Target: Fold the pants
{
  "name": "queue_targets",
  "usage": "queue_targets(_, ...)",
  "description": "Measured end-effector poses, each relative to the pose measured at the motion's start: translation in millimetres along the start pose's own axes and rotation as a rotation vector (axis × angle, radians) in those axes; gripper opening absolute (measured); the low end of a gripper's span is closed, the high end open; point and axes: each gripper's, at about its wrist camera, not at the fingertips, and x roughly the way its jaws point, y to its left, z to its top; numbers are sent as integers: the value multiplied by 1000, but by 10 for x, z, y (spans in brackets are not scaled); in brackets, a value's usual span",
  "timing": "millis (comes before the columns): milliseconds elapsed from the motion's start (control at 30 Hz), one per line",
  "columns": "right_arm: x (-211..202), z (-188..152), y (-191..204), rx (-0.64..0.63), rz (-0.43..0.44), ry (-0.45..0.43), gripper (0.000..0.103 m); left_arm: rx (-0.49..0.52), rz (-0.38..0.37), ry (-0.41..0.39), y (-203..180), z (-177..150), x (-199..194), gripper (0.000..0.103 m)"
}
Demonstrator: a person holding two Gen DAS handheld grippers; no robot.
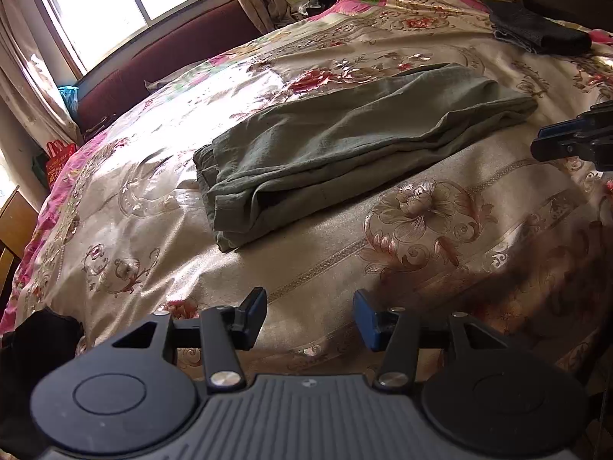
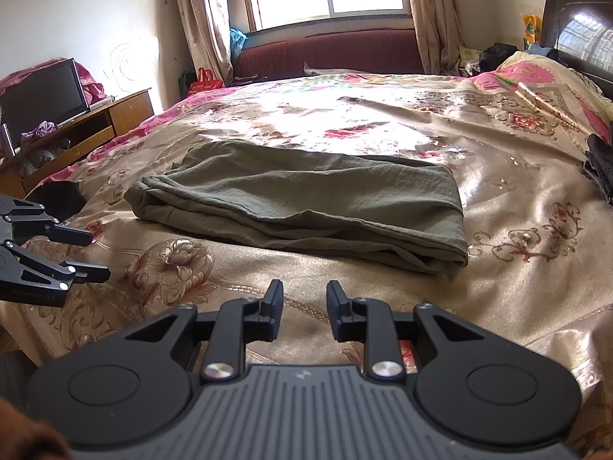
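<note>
Olive-green pants [image 1: 345,142] lie folded in a flat rectangle on the flowered bedspread [image 1: 383,230]; they also show in the right wrist view [image 2: 306,203]. My left gripper [image 1: 309,316] is open and empty, hovering over the bedspread short of the pants' near edge. My right gripper [image 2: 305,308] is open and empty, also short of the pants' near edge. The right gripper shows at the right edge of the left wrist view [image 1: 551,142]. The left gripper shows at the left edge of the right wrist view [image 2: 94,255].
A dark folded garment [image 1: 536,30] lies near the headboard. Another dark cloth [image 2: 61,195] lies at the bed's left edge. A wooden TV stand [image 2: 76,126] with a screen stands left of the bed. A maroon bench [image 2: 329,53] stands under the window.
</note>
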Motion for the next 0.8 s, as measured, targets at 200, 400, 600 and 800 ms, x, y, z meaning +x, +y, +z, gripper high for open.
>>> queue_targets(200,8,-4,-2,4,-2,5,26,14,6,-11,-91,39,21,77)
queue_targets(400,24,-12,0,3,-1,13,26,33,50,-39,-200,87,35,89)
queue_targets(600,24,-13,4,0,0,11,26,-3,44,-43,-228,131,72,91)
queue_targets(800,14,-11,18,-11,0,4,26,-14,49,-51,-242,174,84,94)
